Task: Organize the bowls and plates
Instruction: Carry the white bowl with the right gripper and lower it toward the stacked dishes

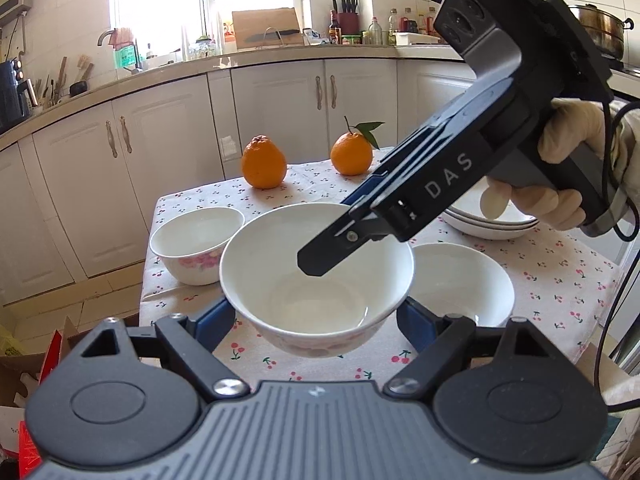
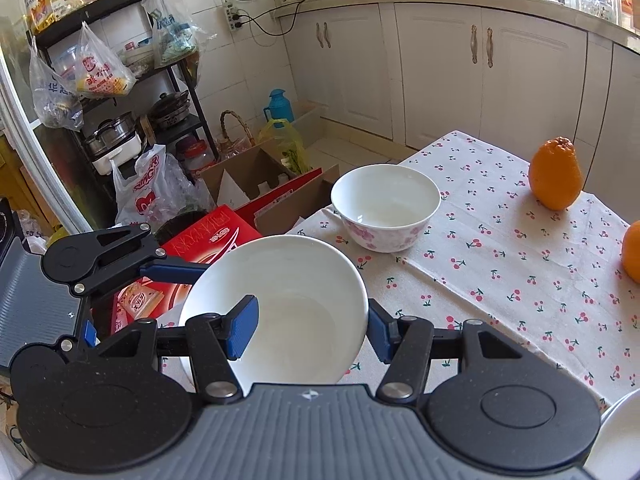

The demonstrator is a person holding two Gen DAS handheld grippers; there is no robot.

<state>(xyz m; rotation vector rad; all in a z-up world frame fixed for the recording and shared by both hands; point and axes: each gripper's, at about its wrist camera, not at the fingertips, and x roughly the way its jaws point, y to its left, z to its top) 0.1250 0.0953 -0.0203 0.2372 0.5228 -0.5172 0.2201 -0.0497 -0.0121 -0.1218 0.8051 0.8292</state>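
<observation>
A white bowl with pink flowers (image 1: 316,276) hangs above the cherry-print tablecloth, gripped across its sides by my left gripper (image 1: 316,320). My right gripper (image 2: 308,328) straddles its rim, one blue finger (image 2: 242,328) inside the bowl (image 2: 288,312) and one outside, still spread apart. The right gripper also shows in the left wrist view (image 1: 320,256), reaching down into the bowl. A second flowered bowl (image 1: 196,244) (image 2: 386,206) stands at the table's left corner. A third bowl (image 1: 468,284) sits behind on the right. A stack of white plates (image 1: 492,224) lies at the right.
Two oranges (image 1: 264,164) (image 1: 352,152) stand at the table's far edge. The table edge (image 2: 320,216) drops to boxes and bags on the floor (image 2: 248,184). White kitchen cabinets (image 1: 280,112) run behind.
</observation>
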